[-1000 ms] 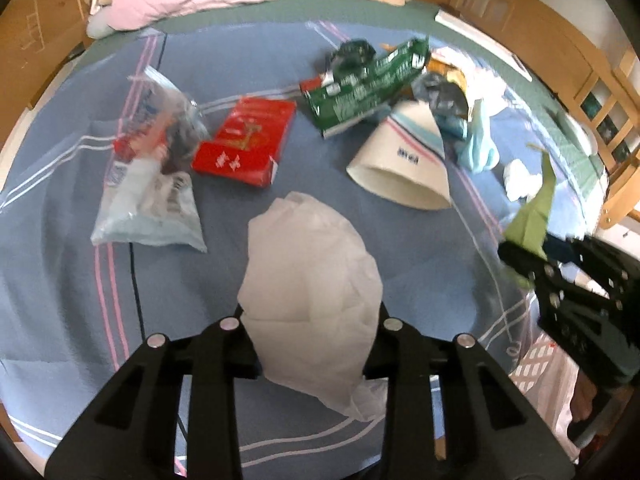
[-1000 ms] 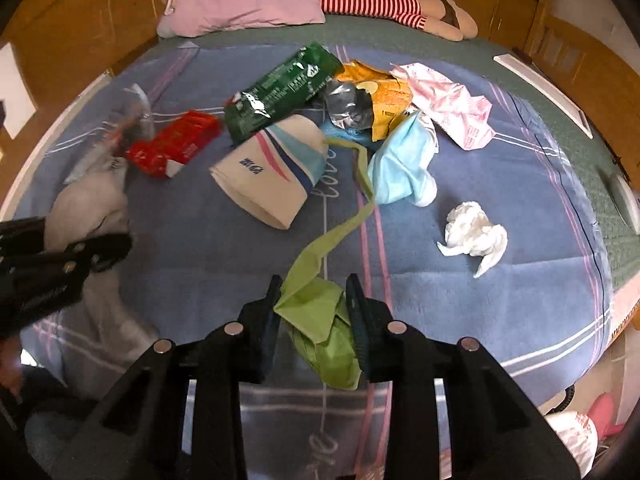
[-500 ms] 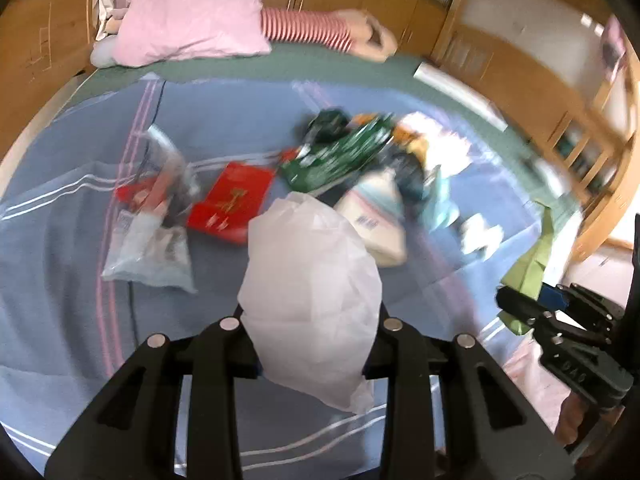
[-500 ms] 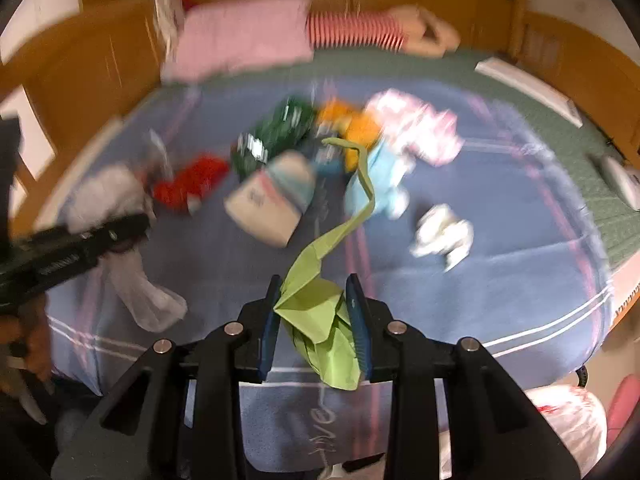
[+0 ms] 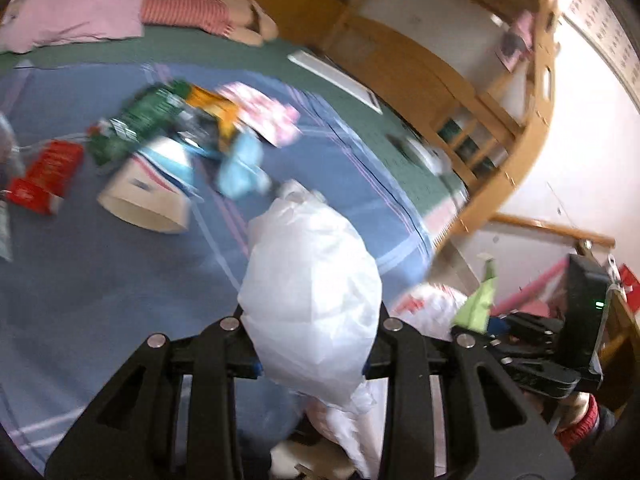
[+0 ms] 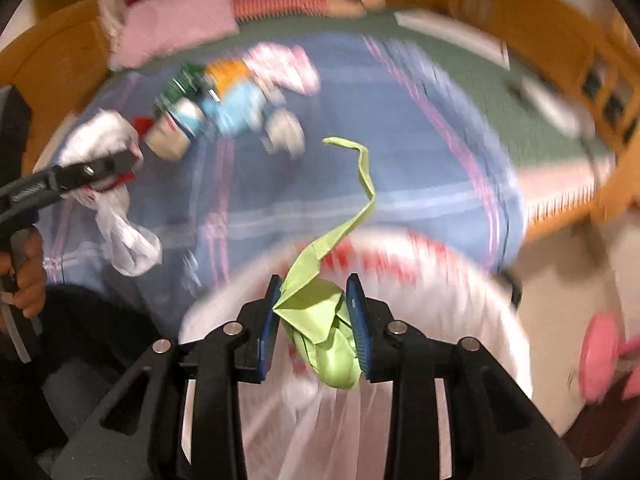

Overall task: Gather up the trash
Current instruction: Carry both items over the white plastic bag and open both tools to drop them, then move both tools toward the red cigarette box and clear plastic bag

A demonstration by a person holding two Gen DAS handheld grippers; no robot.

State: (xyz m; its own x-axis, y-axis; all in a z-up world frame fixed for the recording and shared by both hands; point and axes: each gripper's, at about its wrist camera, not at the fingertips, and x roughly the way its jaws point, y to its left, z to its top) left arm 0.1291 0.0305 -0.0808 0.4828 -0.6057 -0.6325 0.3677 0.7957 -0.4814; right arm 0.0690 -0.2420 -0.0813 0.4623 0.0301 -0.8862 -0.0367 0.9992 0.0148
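Progress since a second ago: you swing both claws off the bed (image 5: 100, 280) and out toward its foot. The right claw (image 6: 316, 320) now hangs over the white trash bag (image 6: 460, 320) on the floor, where before it sat over the blue blanket. That puts you at the drop-off step, I'd say.

The right claw's jaws have just been opening a little, but the green paper scrap (image 6: 320, 320) is wedged between the pads, its long tail curling up toward 12 o'clock. The bag's mouth fills the view from about 4 to 8 o'clock beneath it, so a wider release should land it inside.

Your left claw (image 5: 312, 360) clamps the crumpled white plastic bag (image 5: 312, 300), which bulges up toward 12 o'clock from the jaws. In that view the trash bag peeks out at roughly 3 o'clock, so it probably needs more swing.

The remaining litter (image 5: 180, 136) sits back on the bed around 10 o'clock, well away from both claws.
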